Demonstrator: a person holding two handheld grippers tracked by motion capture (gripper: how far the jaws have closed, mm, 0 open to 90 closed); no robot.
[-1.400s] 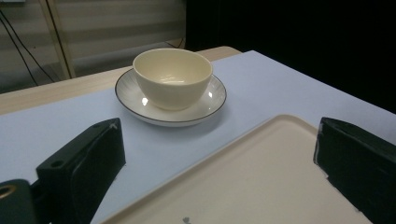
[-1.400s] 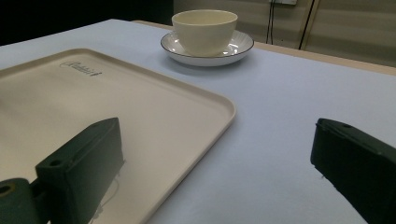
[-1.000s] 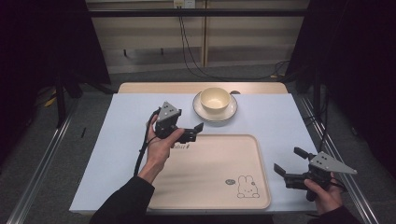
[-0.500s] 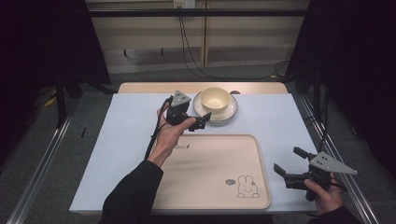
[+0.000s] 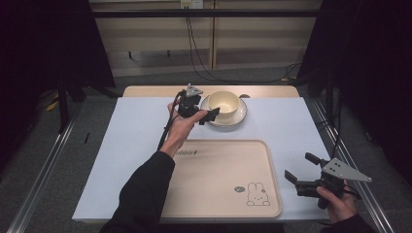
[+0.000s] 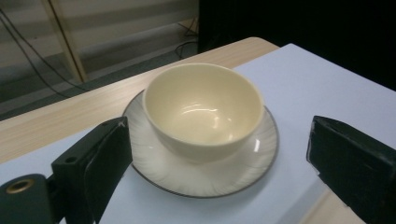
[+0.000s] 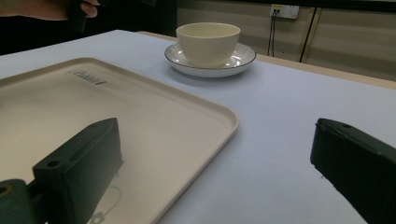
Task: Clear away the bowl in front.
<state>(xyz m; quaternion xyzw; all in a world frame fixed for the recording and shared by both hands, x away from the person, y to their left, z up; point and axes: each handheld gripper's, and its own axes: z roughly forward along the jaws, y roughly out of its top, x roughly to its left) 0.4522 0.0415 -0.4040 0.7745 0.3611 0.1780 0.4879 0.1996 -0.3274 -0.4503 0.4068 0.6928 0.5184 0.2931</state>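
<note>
Both jaws of the left gripper (image 5: 206, 115) spread wide, empty, beside the bowl (image 5: 223, 103) on its saucer (image 5: 239, 118).

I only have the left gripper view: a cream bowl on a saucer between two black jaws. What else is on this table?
Observer: A beige tray lies nearer the person than the bowl.
Operator: Is anything printed on it?
Observer: A small bunny drawing sits in its near right corner.
Operator: Where is the other hand?
Observer: The right hand-held gripper is held open just right of the tray, well apart from the bowl.
</note>
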